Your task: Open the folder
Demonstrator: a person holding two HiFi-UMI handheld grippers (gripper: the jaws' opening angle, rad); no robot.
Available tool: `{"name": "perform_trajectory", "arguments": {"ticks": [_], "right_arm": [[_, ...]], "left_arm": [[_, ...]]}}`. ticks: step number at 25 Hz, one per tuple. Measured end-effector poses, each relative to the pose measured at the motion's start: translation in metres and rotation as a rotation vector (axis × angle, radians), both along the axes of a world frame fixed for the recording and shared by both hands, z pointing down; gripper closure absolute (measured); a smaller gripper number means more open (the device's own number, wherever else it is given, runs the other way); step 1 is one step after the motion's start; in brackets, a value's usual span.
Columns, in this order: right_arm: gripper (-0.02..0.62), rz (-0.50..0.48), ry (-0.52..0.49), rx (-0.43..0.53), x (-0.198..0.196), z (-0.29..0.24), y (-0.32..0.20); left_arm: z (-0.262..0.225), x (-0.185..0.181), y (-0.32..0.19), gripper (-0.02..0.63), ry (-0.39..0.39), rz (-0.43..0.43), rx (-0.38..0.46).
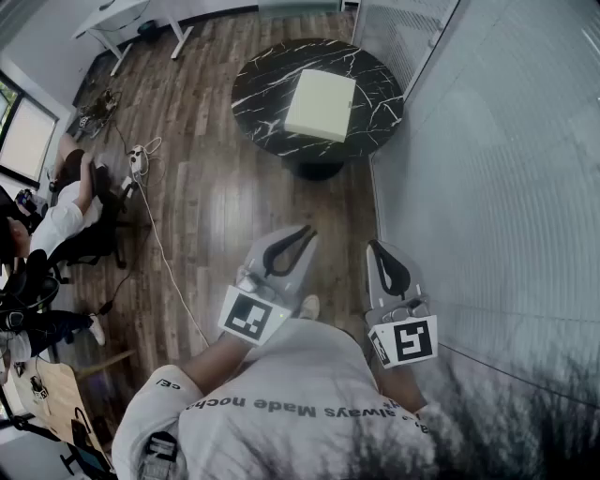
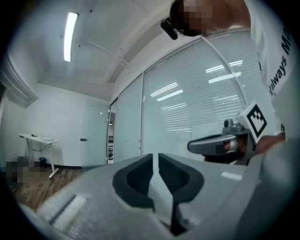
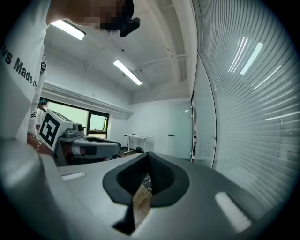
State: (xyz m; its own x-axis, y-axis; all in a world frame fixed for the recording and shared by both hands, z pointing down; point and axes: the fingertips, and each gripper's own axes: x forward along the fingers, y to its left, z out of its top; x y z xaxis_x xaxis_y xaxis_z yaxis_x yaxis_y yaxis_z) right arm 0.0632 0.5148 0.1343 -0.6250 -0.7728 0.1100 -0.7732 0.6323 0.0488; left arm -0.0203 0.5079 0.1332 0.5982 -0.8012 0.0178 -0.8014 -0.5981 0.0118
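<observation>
Position: the person stands on the wood floor [image 1: 206, 187], both tools held approx. level just in front of the body and side by side.

L tool [image 1: 307, 232]: jaws drawn almost together, only a thin slit between the pads, nothing between them.

R tool [image 1: 373, 246]: jaws pressed together, nothing pinched (only floor shows through the gap lower down, per the right gripper view).

Task item: the folder [image 1: 321, 104], pale and square, lies flat and closed on the round black marble surface [image 1: 262, 84], slightly R of ctr. It is well apart from both tools, ahead of them, w/ open floor between.

Surroundings: a glass wall w/ blinds [image 1: 506, 187] runs along the R side, close to the R tool. A white cable [image 1: 164, 253] trails across the floor to the L. A seated person [image 1: 66, 216] is at the far L edge, and a white desk [image 1: 122, 19] stands in the far L corner.
</observation>
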Motion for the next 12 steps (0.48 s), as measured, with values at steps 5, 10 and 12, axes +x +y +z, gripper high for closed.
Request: {"name": "perform_trajectory", "arguments": {"ticks": [5, 10, 12], "right_arm": [[0.592, -0.001, -0.018, 0.015, 0.009, -0.004, -0.001], [0.592, -0.013, -0.018, 0.014, 0.020, 0.000, -0.010], [0.592, -0.019, -0.017, 0.007, 0.022, 0.002, -0.014]], "left_arm": [[0.001, 0.008, -0.005, 0.568, 0.005, -0.011, -0.007], [0.007, 0.016, -0.016, 0.568, -0.002, -0.034, -0.010], [0.009, 0.016, -0.020, 0.568, -0.001, -0.045, -0.016]]}}
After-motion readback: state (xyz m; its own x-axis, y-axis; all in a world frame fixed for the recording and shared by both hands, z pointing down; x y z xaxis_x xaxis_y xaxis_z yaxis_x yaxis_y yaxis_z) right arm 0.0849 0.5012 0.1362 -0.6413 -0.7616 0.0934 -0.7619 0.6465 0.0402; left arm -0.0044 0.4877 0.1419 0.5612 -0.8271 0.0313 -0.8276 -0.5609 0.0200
